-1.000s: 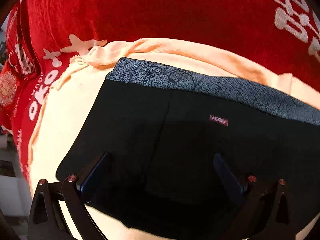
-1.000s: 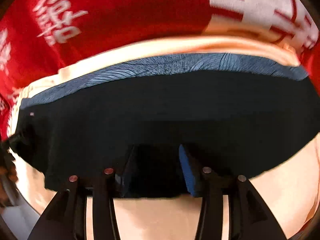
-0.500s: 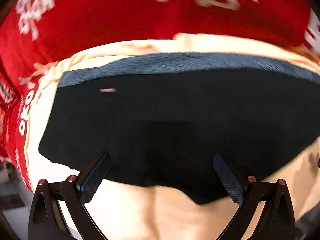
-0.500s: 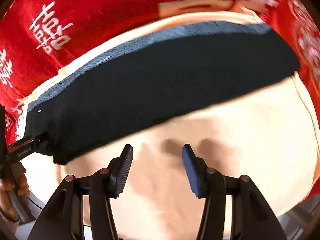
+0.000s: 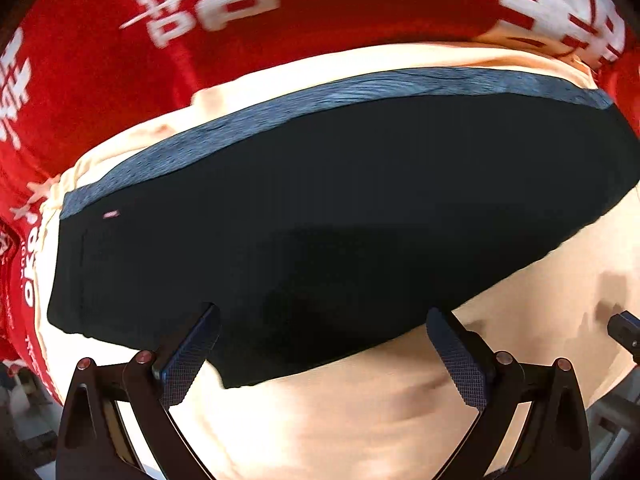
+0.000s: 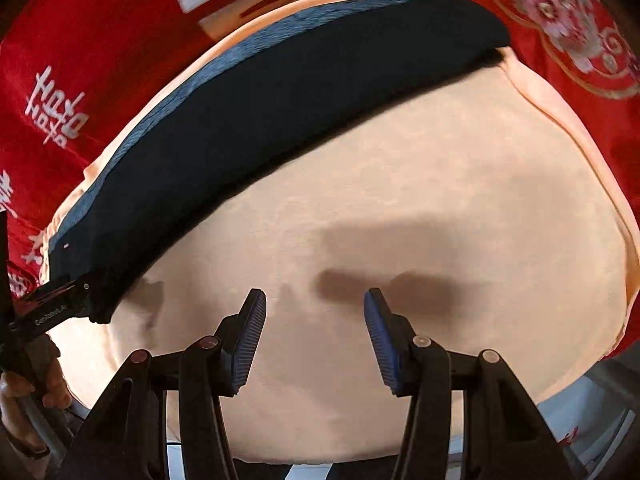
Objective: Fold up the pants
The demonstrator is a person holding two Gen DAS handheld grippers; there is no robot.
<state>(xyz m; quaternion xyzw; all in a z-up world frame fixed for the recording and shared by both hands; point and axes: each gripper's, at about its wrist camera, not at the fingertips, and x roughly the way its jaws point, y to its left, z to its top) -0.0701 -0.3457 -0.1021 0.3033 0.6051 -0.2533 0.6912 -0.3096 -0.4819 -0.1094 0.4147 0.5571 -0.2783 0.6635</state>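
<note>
The black pants [image 5: 340, 216] lie folded flat, with a blue-grey waistband [image 5: 320, 96] along the far edge and a small pink label [image 5: 111, 213] at the left. They also show in the right wrist view [image 6: 256, 120]. My left gripper [image 5: 320, 344] is open, its fingertips at the near edge of the pants and holding nothing. My right gripper [image 6: 314, 320] is open and empty over bare peach cloth, well back from the pants. The left gripper shows at the left of the right wrist view [image 6: 68, 304].
The pants rest on a peach cloth [image 6: 420, 208] spread over a red cover with white characters [image 5: 280, 20]. A gold and pink ornament [image 6: 560, 12] shows at the far right. A hand [image 6: 28, 384] holds the left gripper's handle.
Both grippers have pulled back from the pants. The right gripper, over the pants' near edge a second ago, now hangs over bare peach cloth. The left gripper swung rightward along the pants.
</note>
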